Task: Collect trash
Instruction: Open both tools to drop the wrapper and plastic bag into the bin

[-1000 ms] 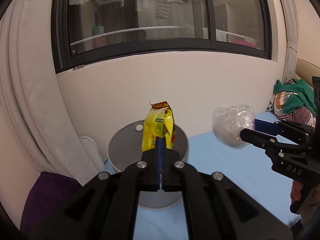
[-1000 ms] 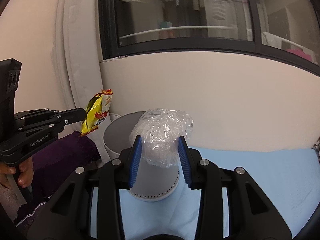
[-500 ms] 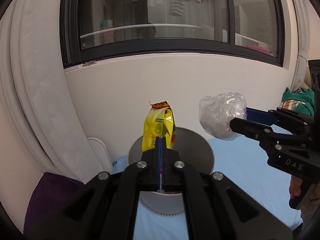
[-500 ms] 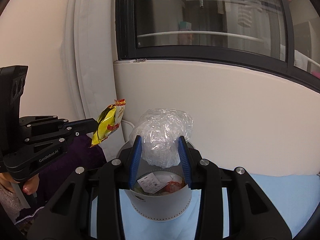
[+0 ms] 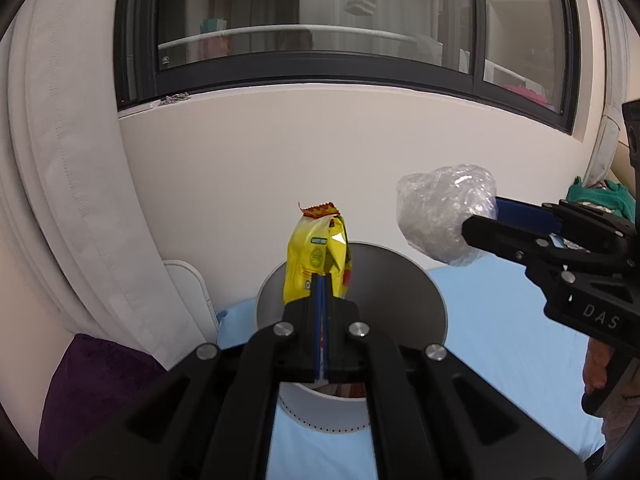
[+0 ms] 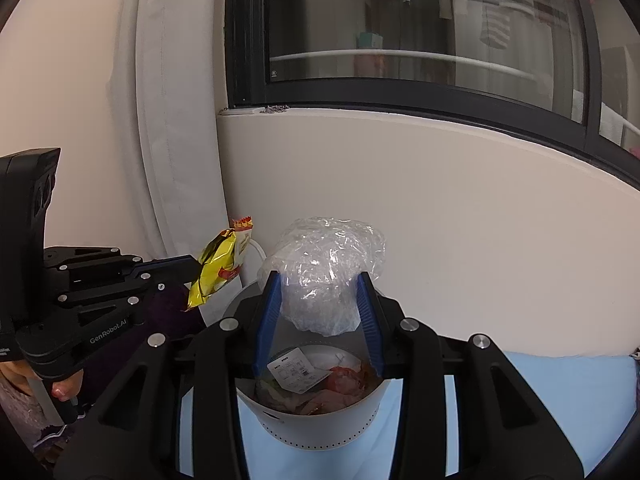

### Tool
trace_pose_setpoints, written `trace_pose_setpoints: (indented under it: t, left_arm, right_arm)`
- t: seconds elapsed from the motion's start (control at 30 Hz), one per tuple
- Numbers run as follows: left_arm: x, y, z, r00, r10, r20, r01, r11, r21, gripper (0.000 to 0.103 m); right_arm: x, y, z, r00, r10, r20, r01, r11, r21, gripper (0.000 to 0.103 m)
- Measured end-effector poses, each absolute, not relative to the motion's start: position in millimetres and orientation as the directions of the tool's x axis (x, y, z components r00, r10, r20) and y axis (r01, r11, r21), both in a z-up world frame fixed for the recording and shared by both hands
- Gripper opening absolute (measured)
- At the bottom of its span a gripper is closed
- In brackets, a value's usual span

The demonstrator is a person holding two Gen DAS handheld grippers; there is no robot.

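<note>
My left gripper [image 5: 322, 280] is shut on a yellow snack wrapper [image 5: 318, 254] and holds it upright above the white round trash bin [image 5: 320, 412], whose grey lid [image 5: 384, 288] stands open behind it. My right gripper [image 6: 318, 280] is shut on a crumpled clear plastic bag [image 6: 324, 276] directly over the open bin [image 6: 316, 420], which holds paper and wrappers [image 6: 316, 376]. The left gripper [image 6: 176, 264] with the wrapper [image 6: 220, 264] shows at the left in the right wrist view. The right gripper [image 5: 480, 224] with the bag [image 5: 444, 216] shows at the right in the left wrist view.
The bin stands on a light blue sheet [image 5: 500, 332] against a cream wall [image 5: 320, 152] under a dark-framed window [image 5: 320, 40]. A white curtain [image 5: 60, 180] hangs at the left, with a purple cushion [image 5: 92, 388] below. Clothes [image 5: 604, 196] lie far right.
The bin's lid has swung open. Both grippers have moved in over the bin, the right one with the plastic bag now directly above the opening.
</note>
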State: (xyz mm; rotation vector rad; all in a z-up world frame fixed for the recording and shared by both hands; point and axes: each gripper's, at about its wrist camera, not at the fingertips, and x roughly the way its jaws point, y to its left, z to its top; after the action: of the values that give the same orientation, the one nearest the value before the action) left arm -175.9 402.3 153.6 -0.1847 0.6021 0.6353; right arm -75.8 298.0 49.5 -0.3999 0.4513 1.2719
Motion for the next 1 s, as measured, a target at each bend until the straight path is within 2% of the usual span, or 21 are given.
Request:
trace_pose_setpoints:
  t: [0.03, 0.1, 0.47, 0.5, 0.53, 0.57, 0.6, 0.63, 1.0]
  left_arm:
    - [-173.9, 402.1, 152.2, 0.637, 0.506, -0.582, -0.607, 0.795, 0.027, 0.004]
    - [-168.9, 403.0, 148.4, 0.624, 0.51, -0.591, -0.605, 0.795, 0.047, 0.005]
    - [-165.8, 401.6, 138.0, 0.602, 0.505, -0.619, -0.605, 0.794, 0.059, 0.007]
    - [-166.1, 400.6, 137.5, 0.599, 0.507, -0.619, -0.606, 0.793, 0.063, 0.01]
    - [-166.7, 399.4, 136.8, 0.597, 0.51, -0.619, -0.608, 0.791, 0.066, 0.029]
    - [-168.7, 397.3, 137.2, 0.595, 0.521, -0.612, -0.615, 0.785, 0.07, 0.067]
    - [-170.3, 395.8, 138.7, 0.597, 0.537, -0.595, -0.624, 0.777, 0.075, 0.083]
    - [-173.0, 393.1, 140.2, 0.603, 0.557, -0.572, -0.633, 0.77, 0.082, 0.087]
    - [-176.2, 379.7, 146.9, 0.609, 0.568, -0.553, -0.626, 0.773, 0.105, 0.087]
  right_arm:
    - [-74.9, 300.5, 48.2, 0.235, 0.812, -0.535, -0.966, 0.256, -0.035, 0.055]
    - [-73.0, 301.5, 46.4, 0.24, 0.813, -0.53, -0.963, 0.267, -0.025, 0.067]
    - [-68.4, 305.0, 38.1, 0.263, 0.796, -0.544, -0.958, 0.284, -0.048, 0.067]
    - [-68.2, 304.3, 36.9, 0.264, 0.795, -0.546, -0.957, 0.285, -0.048, 0.067]
    - [-68.1, 302.9, 36.6, 0.265, 0.794, -0.547, -0.957, 0.286, -0.049, 0.067]
    - [-68.2, 301.8, 35.7, 0.267, 0.793, -0.548, -0.957, 0.287, -0.052, 0.067]
    - [-68.7, 300.7, 34.6, 0.27, 0.791, -0.549, -0.956, 0.287, -0.056, 0.067]
    - [-69.1, 299.8, 33.8, 0.272, 0.789, -0.55, -0.956, 0.287, -0.06, 0.067]
    - [-74.5, 282.7, 32.3, 0.291, 0.784, -0.548, -0.952, 0.294, -0.084, 0.067]
